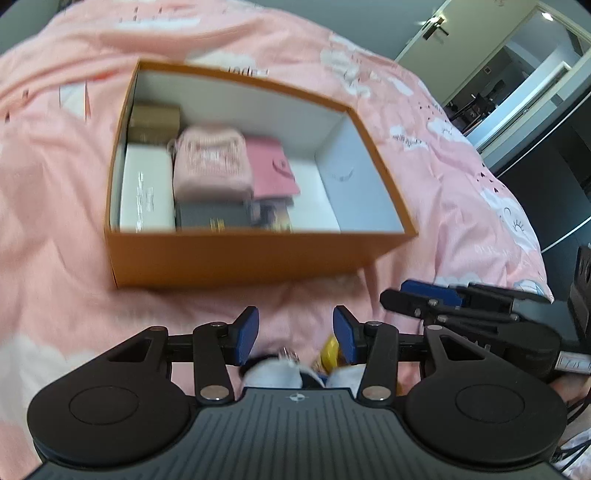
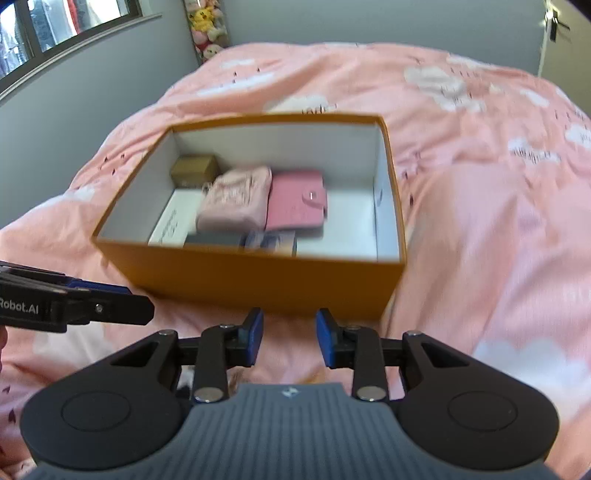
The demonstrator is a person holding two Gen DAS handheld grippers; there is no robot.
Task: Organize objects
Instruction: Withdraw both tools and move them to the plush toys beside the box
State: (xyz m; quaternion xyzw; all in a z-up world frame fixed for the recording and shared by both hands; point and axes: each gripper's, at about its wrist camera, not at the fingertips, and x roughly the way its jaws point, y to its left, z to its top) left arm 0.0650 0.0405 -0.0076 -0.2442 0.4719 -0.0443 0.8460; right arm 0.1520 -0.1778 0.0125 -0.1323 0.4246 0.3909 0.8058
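An open orange box (image 1: 236, 254) (image 2: 258, 277) sits on the pink bed. Inside lie a pink knitted pouch (image 1: 210, 162) (image 2: 236, 201), a pink wallet (image 1: 271, 170) (image 2: 297, 206), a small brown box (image 1: 153, 122) (image 2: 194, 168), a white box (image 1: 147, 188) (image 2: 173, 219) and a dark box (image 1: 212, 216) (image 2: 214, 239). My left gripper (image 1: 295, 332) is open in front of the box, above small white, yellow and blue objects (image 1: 295, 365) lying under its jaws. My right gripper (image 2: 290, 334) is open and empty, just short of the box's near wall.
The pink cloud-print duvet (image 1: 461, 177) (image 2: 480, 184) covers the bed. The right gripper shows at the right of the left wrist view (image 1: 461, 299); the left gripper shows at the left of the right wrist view (image 2: 74, 306). An open doorway (image 1: 517, 74) lies far right. Plush toys (image 2: 207, 26) hang by the wall.
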